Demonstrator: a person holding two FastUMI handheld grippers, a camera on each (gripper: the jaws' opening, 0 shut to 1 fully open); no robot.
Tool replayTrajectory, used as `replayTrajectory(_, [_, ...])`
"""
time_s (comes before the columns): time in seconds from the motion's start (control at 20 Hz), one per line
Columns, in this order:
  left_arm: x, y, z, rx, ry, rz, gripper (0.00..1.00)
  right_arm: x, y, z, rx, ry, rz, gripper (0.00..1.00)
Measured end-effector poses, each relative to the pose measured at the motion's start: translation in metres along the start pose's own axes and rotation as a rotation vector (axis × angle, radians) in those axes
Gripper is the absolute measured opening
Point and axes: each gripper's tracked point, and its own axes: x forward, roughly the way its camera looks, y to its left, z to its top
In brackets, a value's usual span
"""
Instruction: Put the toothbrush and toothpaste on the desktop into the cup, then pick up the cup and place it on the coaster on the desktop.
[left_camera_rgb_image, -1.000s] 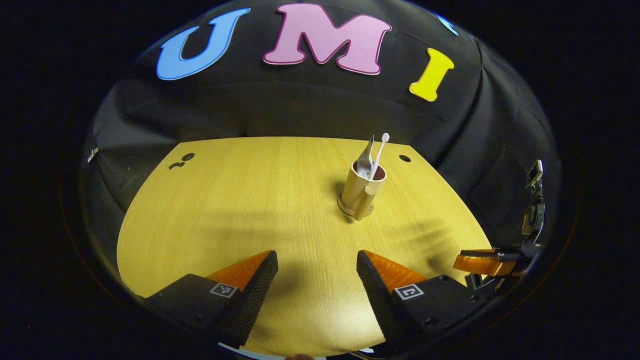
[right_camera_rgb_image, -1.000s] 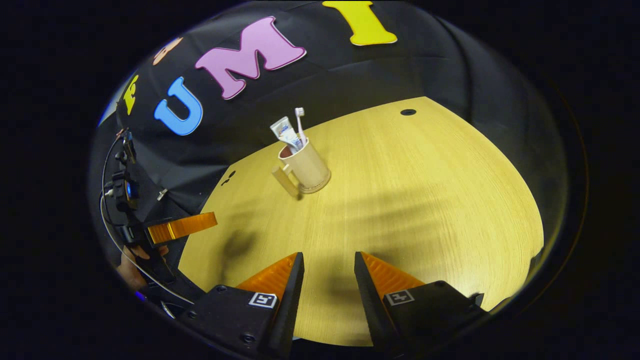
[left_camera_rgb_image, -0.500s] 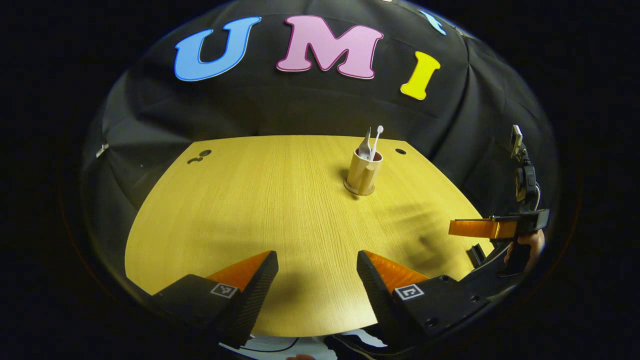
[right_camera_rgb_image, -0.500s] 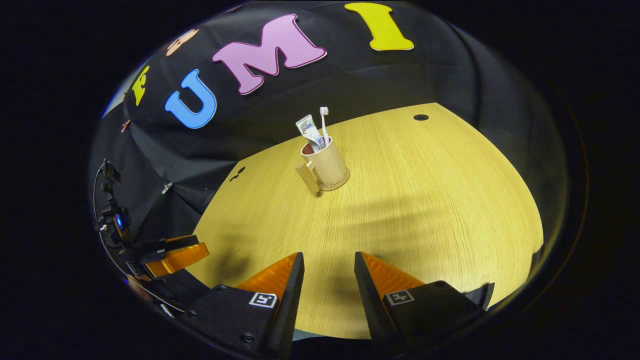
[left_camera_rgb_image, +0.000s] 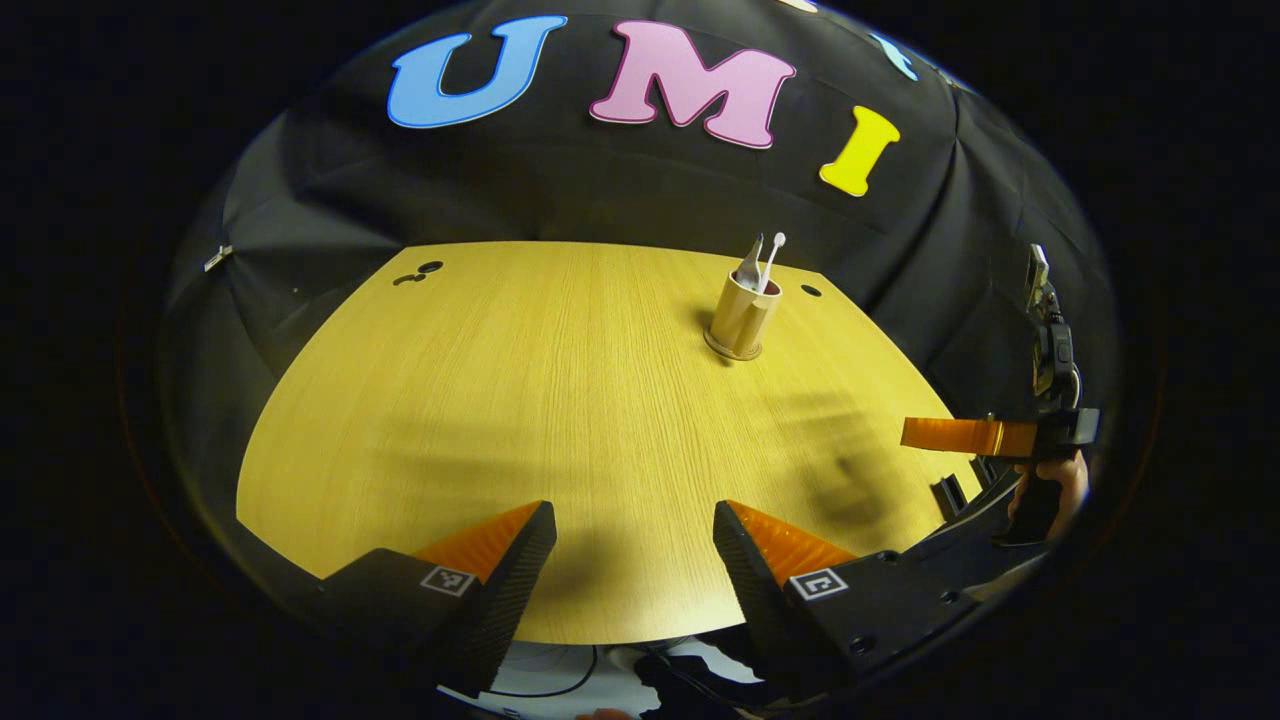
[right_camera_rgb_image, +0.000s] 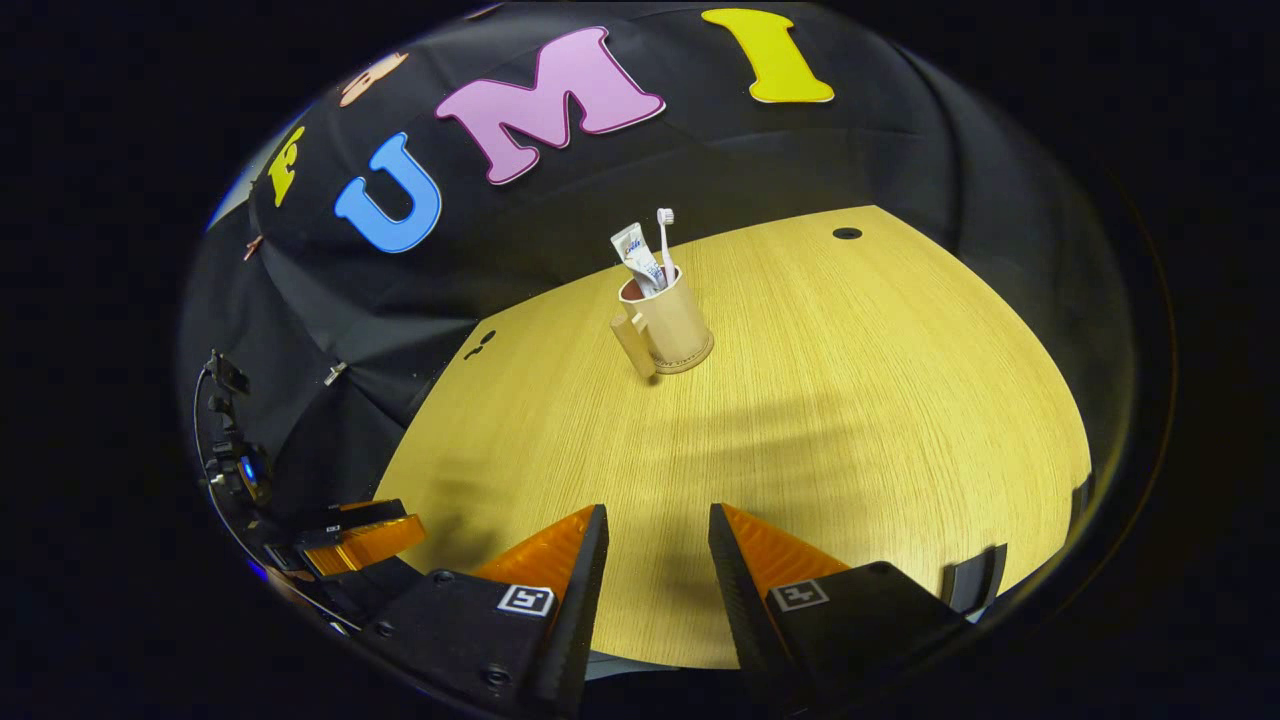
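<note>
My left claw (left_camera_rgb_image: 632, 535) gaped empty, right claw (right_camera_rgb_image: 650, 540) narrowly parted, cup (right_camera_rgb_image: 672, 325) upright on table (right_camera_rgb_image: 850, 400), toothbrush (right_camera_rgb_image: 665, 235) and toothpaste (right_camera_rgb_image: 634, 253) inside.

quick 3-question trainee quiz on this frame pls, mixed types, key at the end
1. True or false: the toothbrush and toothpaste stand inside the cup.
2. The cup's base sits on: A) bare desktop B) a round coaster C) the booth wall.
3. Fill in: the left gripper and right gripper are both ____, holding nothing.

Key: 1 true; 2 B; 3 open.
</note>
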Motion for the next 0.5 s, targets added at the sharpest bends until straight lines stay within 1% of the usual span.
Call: replayTrajectory(0.5, [-0.0006,0.0052,-0.0001,-0.002,0.006,0.008,0.98,-0.0019,-0.0018,-0.0012,0.007,0.000,-0.011,0.63])
